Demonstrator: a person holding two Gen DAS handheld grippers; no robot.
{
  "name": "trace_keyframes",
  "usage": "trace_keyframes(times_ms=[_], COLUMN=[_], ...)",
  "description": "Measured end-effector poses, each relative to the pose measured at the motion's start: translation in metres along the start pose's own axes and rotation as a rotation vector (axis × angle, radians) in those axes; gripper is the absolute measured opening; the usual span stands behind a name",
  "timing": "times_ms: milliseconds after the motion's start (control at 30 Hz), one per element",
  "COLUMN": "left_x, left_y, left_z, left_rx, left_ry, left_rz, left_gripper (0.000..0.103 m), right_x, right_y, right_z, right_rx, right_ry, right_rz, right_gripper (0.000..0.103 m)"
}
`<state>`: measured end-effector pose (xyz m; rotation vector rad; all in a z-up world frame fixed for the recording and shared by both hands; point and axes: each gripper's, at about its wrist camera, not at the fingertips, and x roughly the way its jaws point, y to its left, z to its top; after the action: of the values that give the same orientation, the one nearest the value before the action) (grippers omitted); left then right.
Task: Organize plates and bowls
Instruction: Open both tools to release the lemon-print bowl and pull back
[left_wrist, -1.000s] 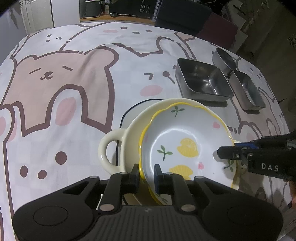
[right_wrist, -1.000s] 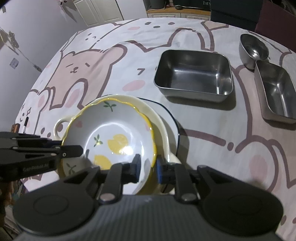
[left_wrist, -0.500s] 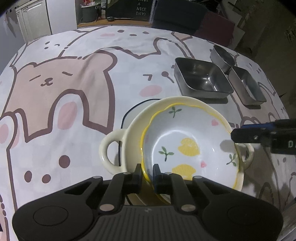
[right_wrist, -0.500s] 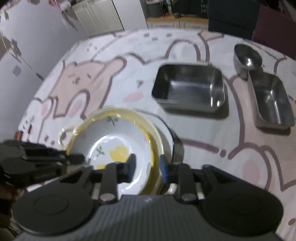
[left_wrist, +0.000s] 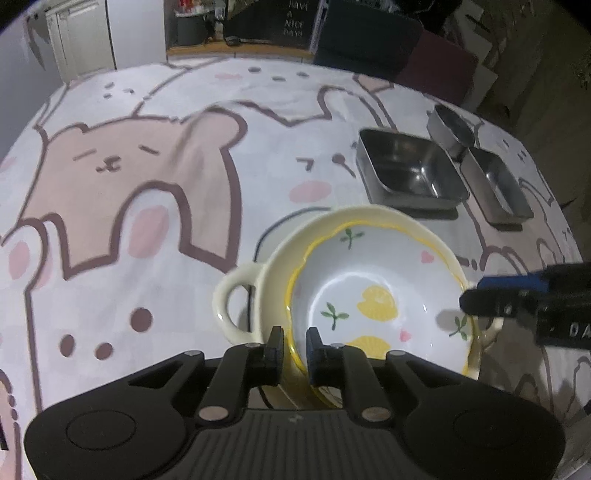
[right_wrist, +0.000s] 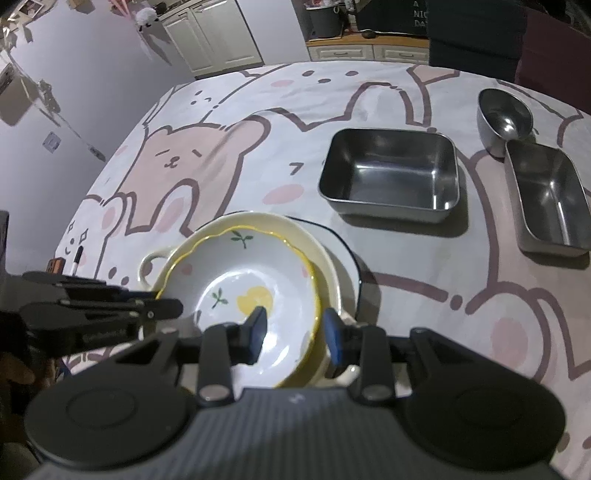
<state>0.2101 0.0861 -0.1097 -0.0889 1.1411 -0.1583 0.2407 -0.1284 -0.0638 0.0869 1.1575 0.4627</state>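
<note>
The right gripper (right_wrist: 295, 330) has let go, its fingers now apart around the white lemon-print bowl (right_wrist: 255, 291). The left gripper (left_wrist: 295, 345) stays clamped on its rim (nested in the cream two-handled dish (left_wrist: 240, 306)), so stacking looks nearly done.

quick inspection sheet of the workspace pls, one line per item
surface: table under a bear-print cloth
job's things: lemon bowl nested in a cream handled pot, on a dark-rimmed plate
clutter: two steel trays, a steel scoop
grippers: left gripper shut on the lemon bowl's rim; right gripper open astride its far rim
cables: nothing seen
surroundings: white cabinets, a dark sign
</note>
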Motion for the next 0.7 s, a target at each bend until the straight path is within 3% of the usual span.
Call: trace_keyframes(times_ms=[67, 167, 267, 333, 567, 633, 700], left_x=[-0.006, -0.014, -0.019, -0.021, -0.038, -0.043, -0.049], left_y=[0.001, -0.002, -0.005, -0.005, -0.007, -0.008, -0.01], left_z=[0.001, 0.0, -0.002, -0.004, -0.01, -0.012, -0.013], left_rx=[-0.015, -0.003, 0.009, 0.014, 0.017, 0.016, 0.018], left_ry=[-0.011, -0.032, -0.033, -0.034, -0.078, -0.101, -0.127], left_rz=[-0.014, 0.0, 0.001, 0.01, 0.023, 0.024, 0.029], left_gripper=[0.025, 0.046, 0.048, 0.054, 0.098, 0.101, 0.103], right_x=[0.0, -0.002, -0.005, -0.008, -0.022, -0.029, -0.036], right_y=[0.001, 0.002, 0.003, 0.004, 0.006, 0.007, 0.006], right_z=[-0.001, -0.002, -0.004, -0.006, -0.014, -0.016, -0.019], right_rx=[-0.007, -0.012, -0.02, -0.03, -0.057, -0.063, -0.07], right_ry=[0.002, 0.001, -0.01, -0.016, -0.054, -0.081, -0.109], right_rz=[0.001, 0.004, -0.003, 0.0, 0.009, 0.007, -0.004], right_gripper=[0.039, 0.039, 0.04, 0.049, 0.076, 0.096, 0.102])
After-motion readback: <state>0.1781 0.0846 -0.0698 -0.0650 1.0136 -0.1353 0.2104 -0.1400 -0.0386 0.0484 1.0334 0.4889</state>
